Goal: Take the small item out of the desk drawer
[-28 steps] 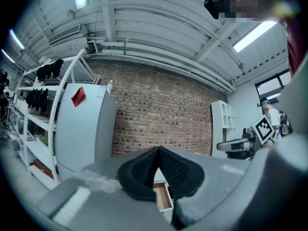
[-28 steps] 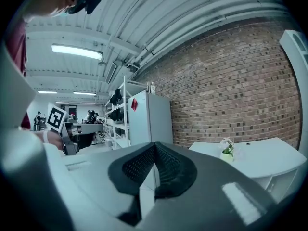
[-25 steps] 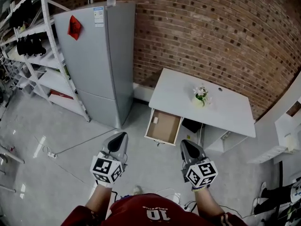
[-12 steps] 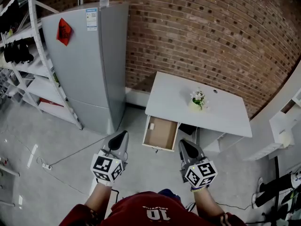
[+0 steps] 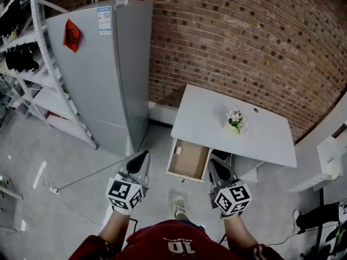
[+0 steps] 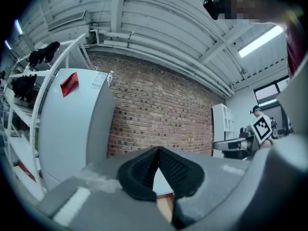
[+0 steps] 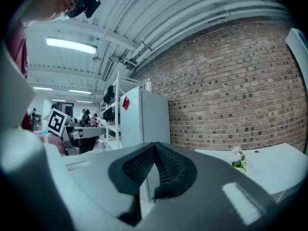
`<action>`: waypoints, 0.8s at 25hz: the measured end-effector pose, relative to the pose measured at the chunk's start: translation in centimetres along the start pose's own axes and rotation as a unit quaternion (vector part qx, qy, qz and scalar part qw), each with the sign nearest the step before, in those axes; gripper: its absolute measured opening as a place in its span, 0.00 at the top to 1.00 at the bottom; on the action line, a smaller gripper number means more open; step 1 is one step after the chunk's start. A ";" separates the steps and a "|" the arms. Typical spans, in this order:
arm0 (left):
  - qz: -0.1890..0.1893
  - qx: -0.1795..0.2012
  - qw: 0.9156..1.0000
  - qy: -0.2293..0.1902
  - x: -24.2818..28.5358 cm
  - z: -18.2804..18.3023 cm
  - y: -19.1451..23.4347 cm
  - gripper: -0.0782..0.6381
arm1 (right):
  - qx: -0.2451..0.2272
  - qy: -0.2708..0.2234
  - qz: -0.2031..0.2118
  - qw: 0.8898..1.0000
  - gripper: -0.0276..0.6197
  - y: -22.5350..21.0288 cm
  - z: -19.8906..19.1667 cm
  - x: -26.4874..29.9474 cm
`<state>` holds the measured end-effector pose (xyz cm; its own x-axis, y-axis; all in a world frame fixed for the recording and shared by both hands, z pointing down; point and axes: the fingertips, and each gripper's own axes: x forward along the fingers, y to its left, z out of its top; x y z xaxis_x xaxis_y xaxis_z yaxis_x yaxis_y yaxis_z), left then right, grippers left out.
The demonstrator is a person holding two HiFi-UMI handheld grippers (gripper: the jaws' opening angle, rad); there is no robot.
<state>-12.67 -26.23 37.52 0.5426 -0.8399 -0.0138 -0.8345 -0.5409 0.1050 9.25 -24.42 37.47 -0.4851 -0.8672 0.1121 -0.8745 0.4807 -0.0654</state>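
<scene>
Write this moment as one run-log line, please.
grey left gripper: shut, empty | grey right gripper: shut, empty | light-wood desk drawer: open | small white item: in drawer, untouched

The desk and its open drawer are closer to the person than before, and the strip of floor in front of the drawer is narrower. The right gripper now reaches just beside the drawer's right front corner. The left gripper is near its left side. A shoe has stepped into view between them.
</scene>
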 end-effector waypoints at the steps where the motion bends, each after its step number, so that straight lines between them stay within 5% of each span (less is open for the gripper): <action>1: 0.004 0.002 1.000 -0.001 0.8 0.0 0.5 0.89 | 0.000 -0.005 0.005 1.000 0.96 -0.6 0.2 1.0; 12: 0.062 0.014 0.997 -0.032 10.1 2.5 4.2 0.89 | -0.035 -0.020 0.089 0.995 0.96 -5.9 3.6 11.3; 20: 0.042 0.022 0.999 -0.013 10.7 1.5 3.8 0.89 | -0.024 -0.041 0.081 0.996 0.90 -5.6 3.8 11.8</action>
<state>-10.21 -37.32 36.24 0.4675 -0.8834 -0.0333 -0.8811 -0.4686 0.0636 8.45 -37.89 35.39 -0.6192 -0.7849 0.0218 -0.7852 0.6186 -0.0278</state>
